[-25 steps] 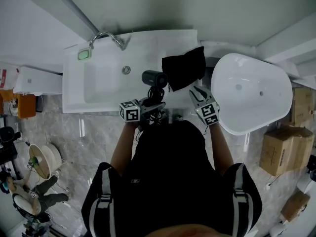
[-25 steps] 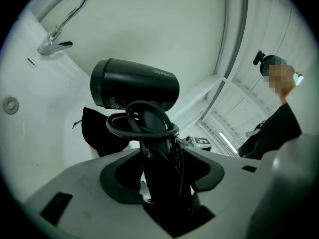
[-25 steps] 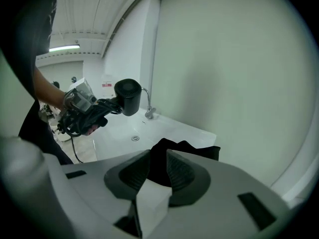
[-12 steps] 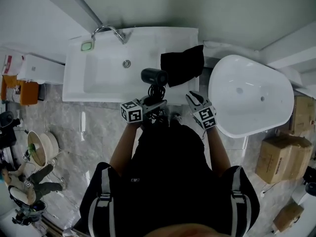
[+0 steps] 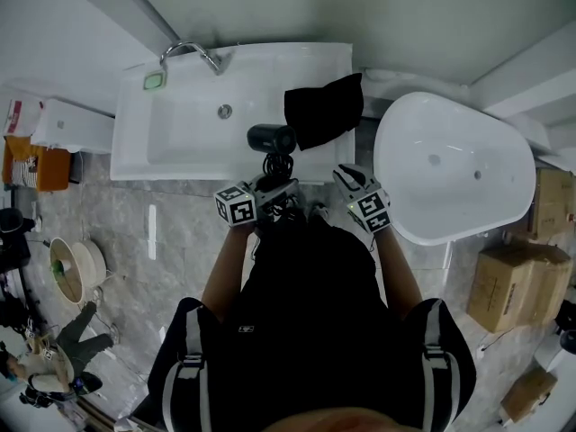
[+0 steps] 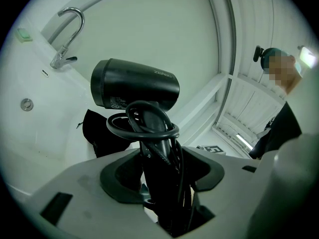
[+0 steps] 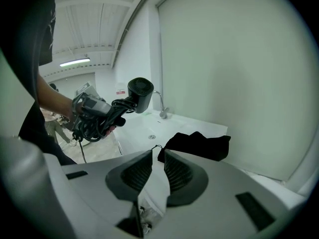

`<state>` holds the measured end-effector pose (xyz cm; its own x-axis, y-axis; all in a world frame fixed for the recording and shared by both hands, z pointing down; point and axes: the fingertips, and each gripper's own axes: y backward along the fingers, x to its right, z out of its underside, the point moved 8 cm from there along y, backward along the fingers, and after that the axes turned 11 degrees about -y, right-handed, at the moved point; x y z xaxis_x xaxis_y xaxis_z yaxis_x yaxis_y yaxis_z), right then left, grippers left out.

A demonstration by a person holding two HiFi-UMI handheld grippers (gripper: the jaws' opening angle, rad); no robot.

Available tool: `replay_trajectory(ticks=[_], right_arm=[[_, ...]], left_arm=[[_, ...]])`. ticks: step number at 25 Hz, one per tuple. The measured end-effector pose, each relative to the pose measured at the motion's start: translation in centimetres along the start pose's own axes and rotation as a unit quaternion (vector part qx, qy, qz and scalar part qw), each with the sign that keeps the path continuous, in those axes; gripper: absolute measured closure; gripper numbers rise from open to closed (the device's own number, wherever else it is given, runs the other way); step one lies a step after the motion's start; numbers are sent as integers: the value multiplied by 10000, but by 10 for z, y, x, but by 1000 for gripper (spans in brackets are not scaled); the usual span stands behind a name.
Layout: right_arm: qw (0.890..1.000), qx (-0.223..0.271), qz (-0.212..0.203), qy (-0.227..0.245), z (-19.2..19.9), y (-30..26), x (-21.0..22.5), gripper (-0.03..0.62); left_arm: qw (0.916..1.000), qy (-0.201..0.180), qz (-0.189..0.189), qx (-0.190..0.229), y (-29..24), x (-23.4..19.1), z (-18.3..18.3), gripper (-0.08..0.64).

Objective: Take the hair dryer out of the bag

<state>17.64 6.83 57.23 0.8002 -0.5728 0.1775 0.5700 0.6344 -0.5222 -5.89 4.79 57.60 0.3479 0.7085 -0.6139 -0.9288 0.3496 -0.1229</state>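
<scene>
My left gripper (image 6: 159,171) is shut on the handle of the black hair dryer (image 6: 134,86), with its coiled cord bunched round the handle. In the head view the dryer (image 5: 270,139) hangs over the front edge of the white sink counter (image 5: 180,151), left of the black bag (image 5: 324,111). The bag lies limp on the counter's right end. My right gripper (image 7: 158,156) is near the counter's front, short of the bag (image 7: 197,146); its jaws are closing, a narrow gap is left, and nothing is between them.
A chrome faucet (image 5: 189,52) stands at the back left of the sink. A white bathtub (image 5: 454,165) sits to the right. Cardboard boxes (image 5: 513,286) stand on the floor at the far right, and clutter lies at the left.
Both grippers have drawn back a little from the bag toward the person. The left one still carries the dryer.
</scene>
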Motion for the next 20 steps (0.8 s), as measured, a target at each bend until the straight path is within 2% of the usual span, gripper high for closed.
replay_trajectory(ticks=[20], right_arm=[[9995,-71,-232,200,6,6,6,463]], left_arm=[[9996,19,-205,191,3,11,5,333]])
